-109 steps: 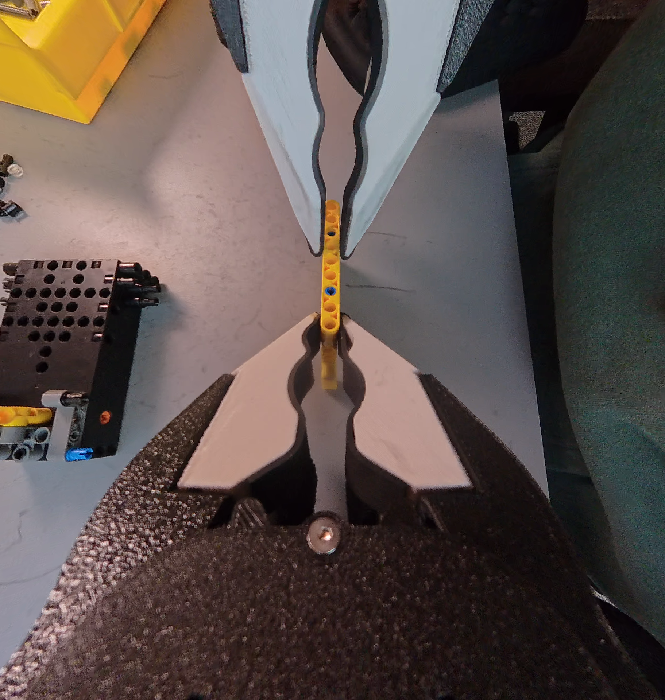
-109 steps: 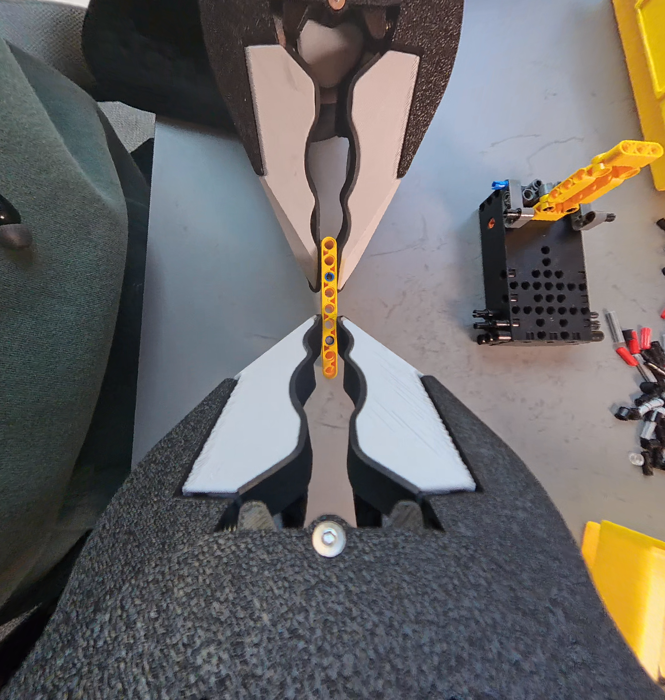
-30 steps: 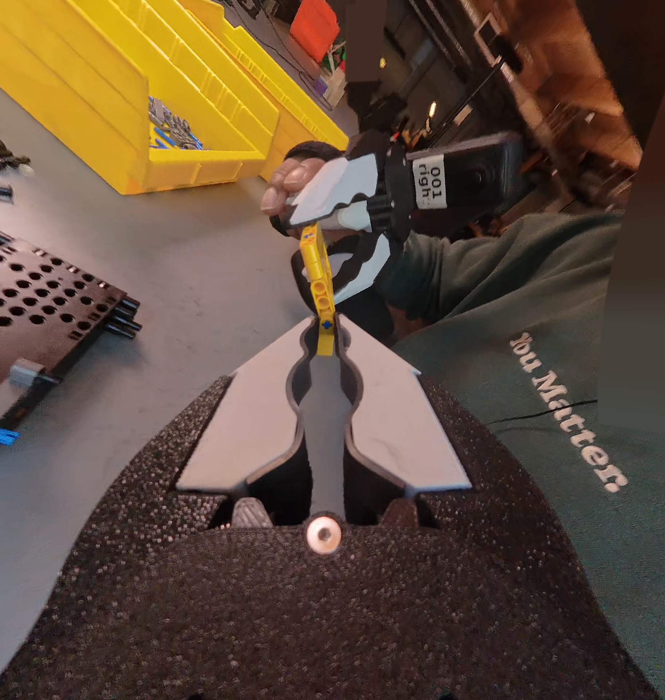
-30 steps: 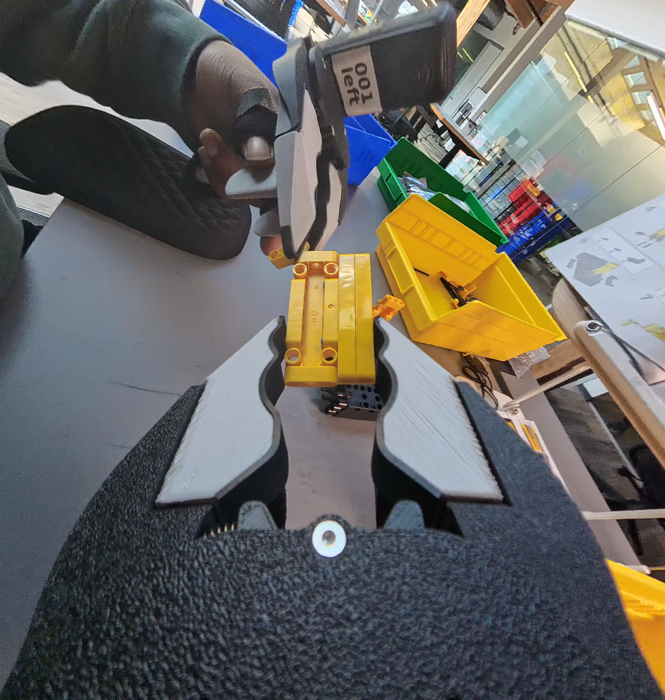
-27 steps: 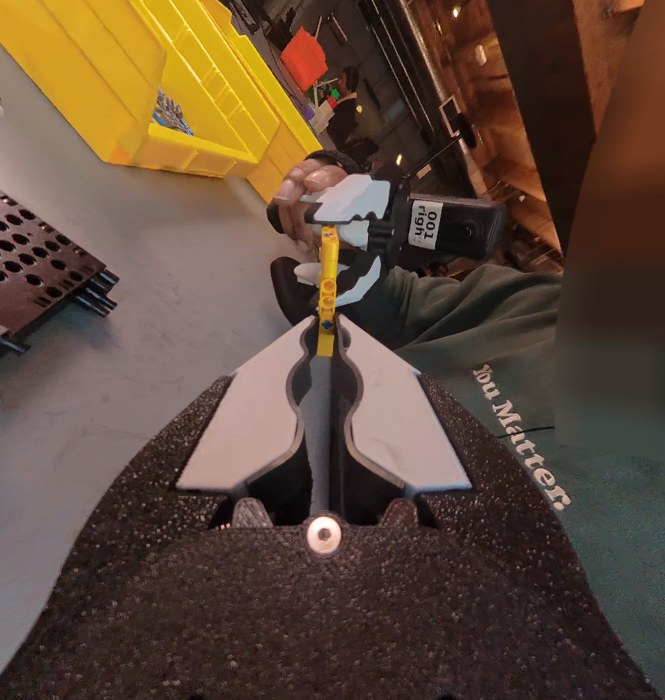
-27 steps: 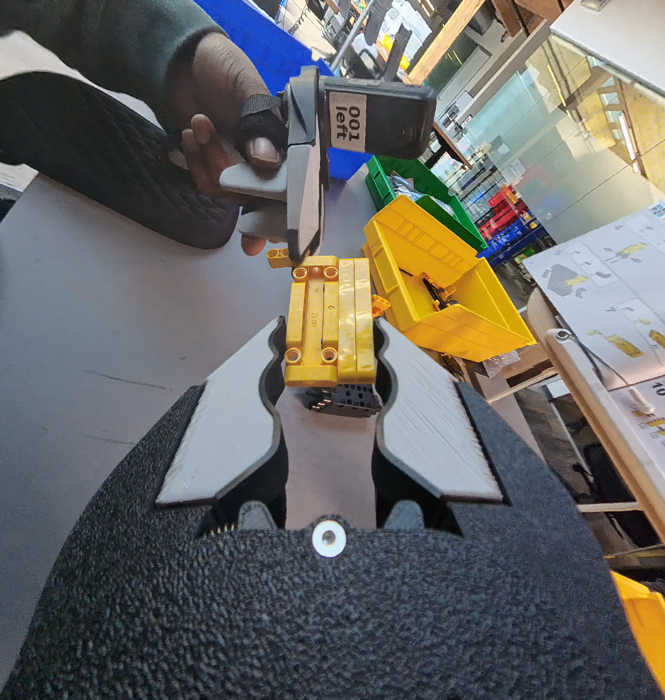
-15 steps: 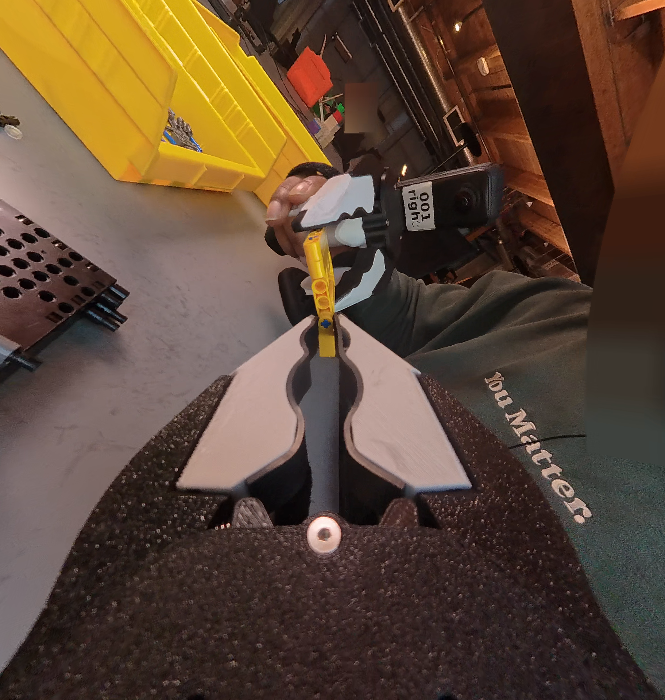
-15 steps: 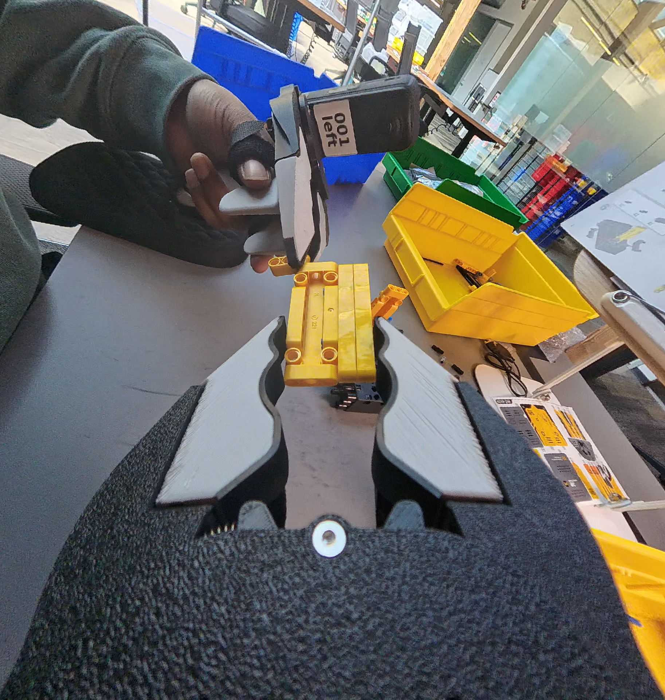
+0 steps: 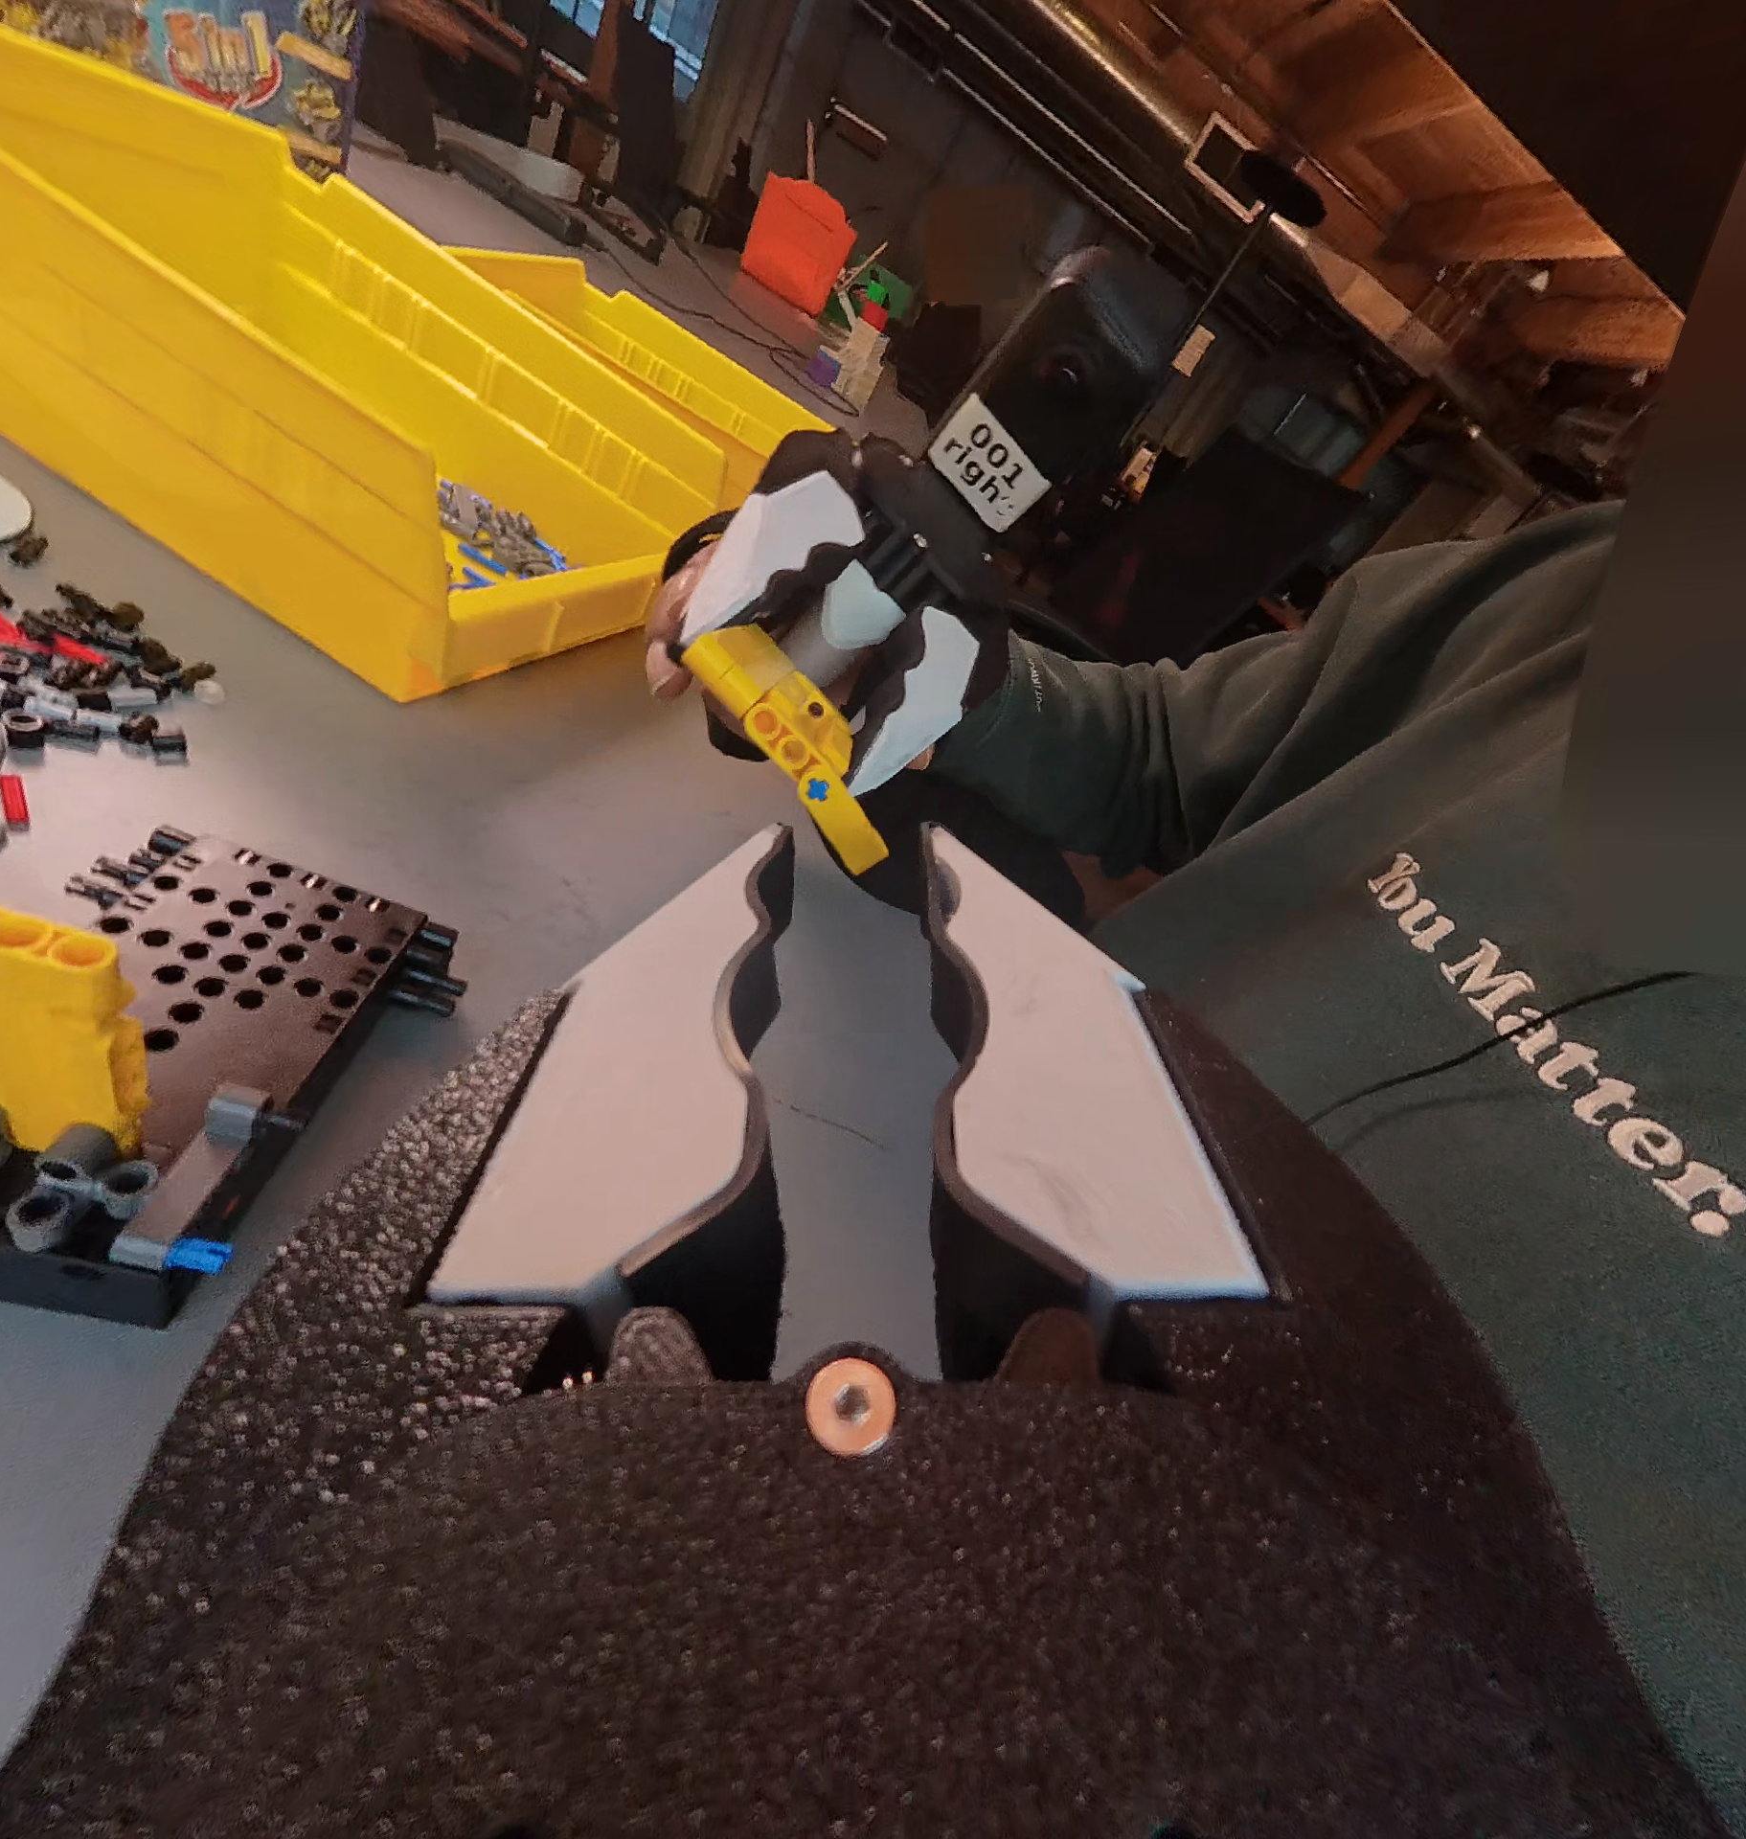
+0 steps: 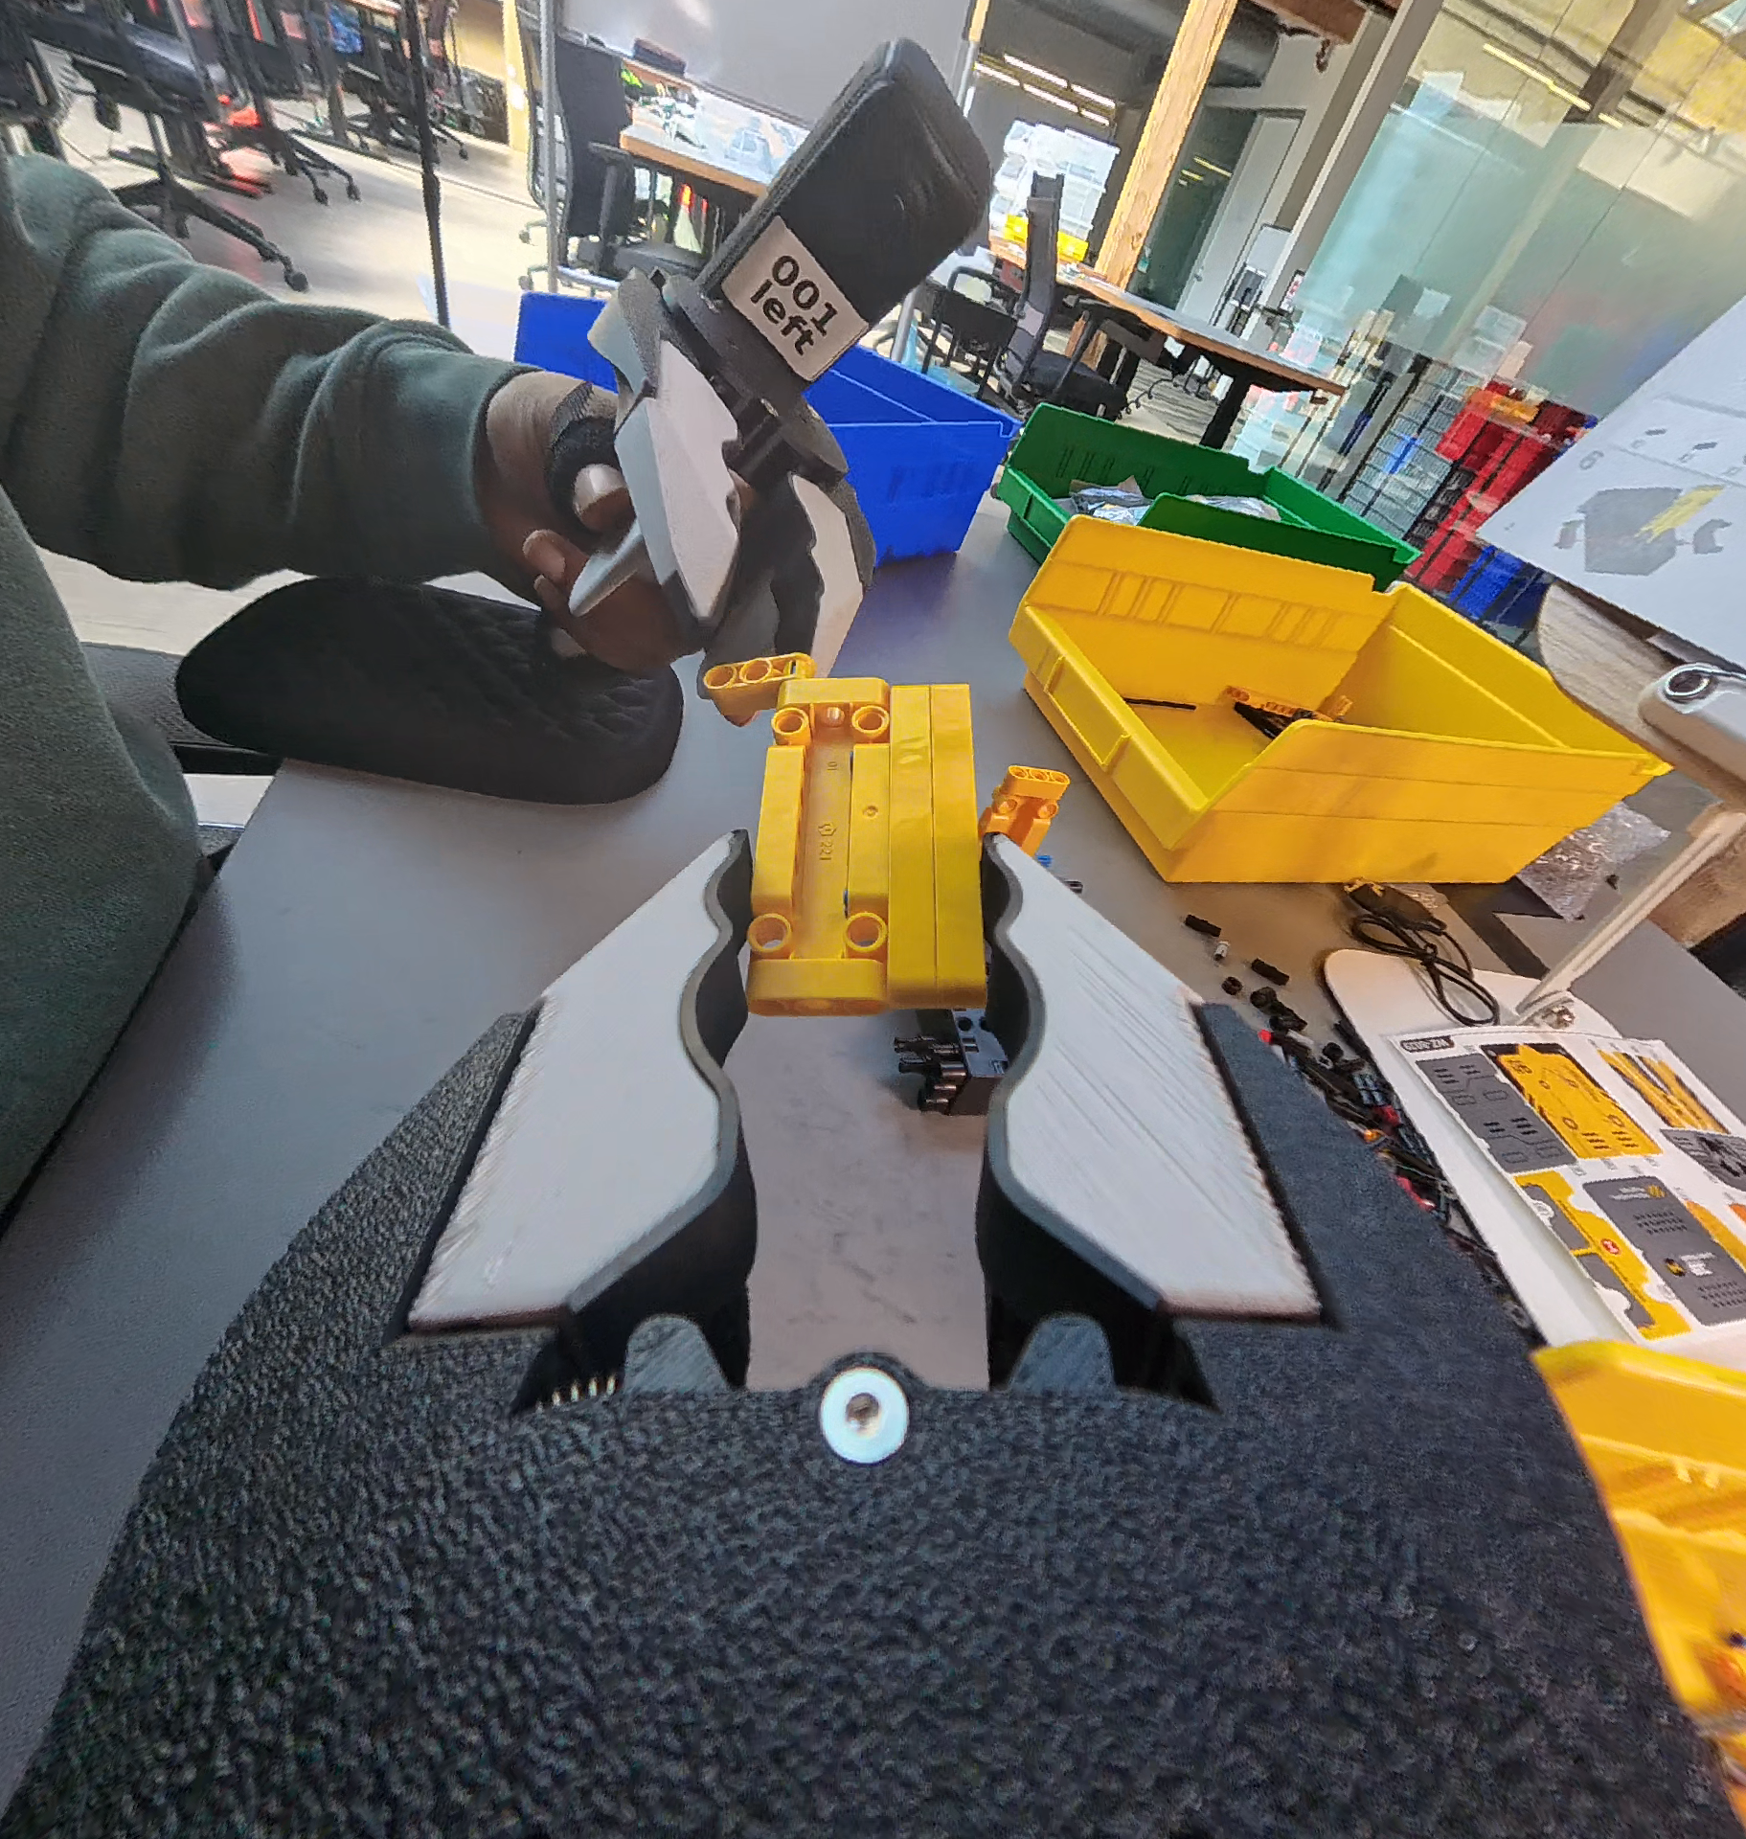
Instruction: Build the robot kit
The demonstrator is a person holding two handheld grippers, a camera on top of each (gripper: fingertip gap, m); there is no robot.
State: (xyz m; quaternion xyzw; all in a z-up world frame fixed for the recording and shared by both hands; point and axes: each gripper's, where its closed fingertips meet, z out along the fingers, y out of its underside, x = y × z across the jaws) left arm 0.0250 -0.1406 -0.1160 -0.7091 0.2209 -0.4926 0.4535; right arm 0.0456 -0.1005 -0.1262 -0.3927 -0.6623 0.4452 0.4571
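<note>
Since half a second ago the left tool [image 9: 857,851] has let go of the yellow brick assembly [image 10: 864,856] and gapes empty; the right tool [image 10: 864,861] clamps it above the table [image 10: 401,925]. Black perforated block [image 9: 252,975] and yellow bin [image 10: 1326,756] lie nearby.

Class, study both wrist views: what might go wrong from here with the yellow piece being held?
1. Only the right claw grips the yellow panel, and only by its side edges, so it may twist or slip out.
2. The left claw is open, with the tip of the beam at its fingertips. Closing off-centre may knock the beam askew.
</note>
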